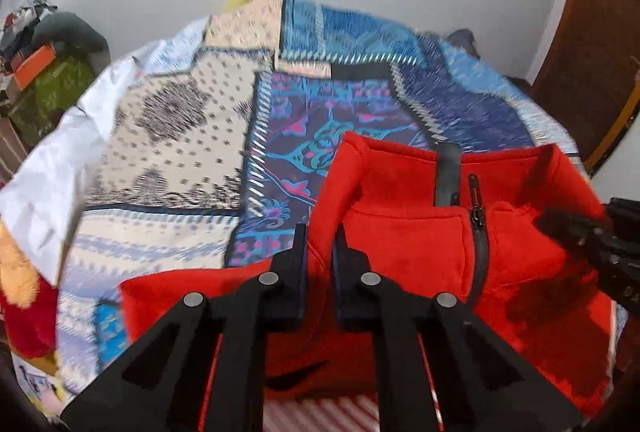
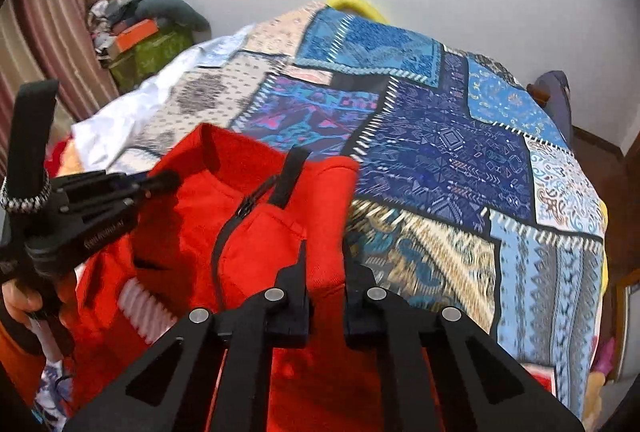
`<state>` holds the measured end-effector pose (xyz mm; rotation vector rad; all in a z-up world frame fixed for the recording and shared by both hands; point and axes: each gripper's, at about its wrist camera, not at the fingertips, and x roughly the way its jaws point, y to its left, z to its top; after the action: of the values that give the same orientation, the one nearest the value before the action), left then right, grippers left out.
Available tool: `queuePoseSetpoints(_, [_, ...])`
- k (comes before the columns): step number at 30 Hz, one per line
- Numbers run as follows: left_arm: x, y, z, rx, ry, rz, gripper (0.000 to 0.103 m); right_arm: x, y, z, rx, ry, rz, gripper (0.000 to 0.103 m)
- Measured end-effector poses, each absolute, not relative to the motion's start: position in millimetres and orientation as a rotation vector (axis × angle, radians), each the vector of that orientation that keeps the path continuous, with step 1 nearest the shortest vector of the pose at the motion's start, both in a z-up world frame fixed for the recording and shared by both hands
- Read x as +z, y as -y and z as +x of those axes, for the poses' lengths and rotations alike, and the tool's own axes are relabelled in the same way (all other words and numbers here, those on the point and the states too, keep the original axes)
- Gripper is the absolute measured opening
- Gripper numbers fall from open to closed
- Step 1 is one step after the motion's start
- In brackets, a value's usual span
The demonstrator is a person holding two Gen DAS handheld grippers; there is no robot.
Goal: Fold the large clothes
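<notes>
A red fleece jacket (image 1: 420, 236) with a black zip lies at the near edge of a bed with a patchwork cover (image 1: 188, 135). My left gripper (image 1: 320, 236) is shut on the jacket's left shoulder fabric. My right gripper (image 2: 325, 252) is shut on the jacket's (image 2: 256, 232) right shoulder fabric. Each gripper shows in the other's view: the right one (image 1: 560, 220) at the jacket's right side, the left one (image 2: 160, 179) at its left side.
The patchwork bed cover (image 2: 460, 151) fills the middle of both views. A pile of clothes and boxes (image 2: 136, 31) stands at the far left by a striped curtain (image 2: 52, 31). A brown door (image 1: 592, 43) is at the right. A white wall lies behind.
</notes>
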<state>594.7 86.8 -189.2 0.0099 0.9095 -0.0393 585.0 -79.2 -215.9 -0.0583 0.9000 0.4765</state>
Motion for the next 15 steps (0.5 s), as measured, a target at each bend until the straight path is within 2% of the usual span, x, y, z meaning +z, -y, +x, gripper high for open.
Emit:
queuePoseSetpoints(7, [-145,-79,517,-0.058,-0.858,0.103,0.009,-185,78,510,0.525,-0.858,-0.096,0.007])
queuePoseSetpoints(15, [-156,-76,445,-0.079,-0.902,0.107,0.009,-196,83,444,0.563,-0.925,-0.053,0.007])
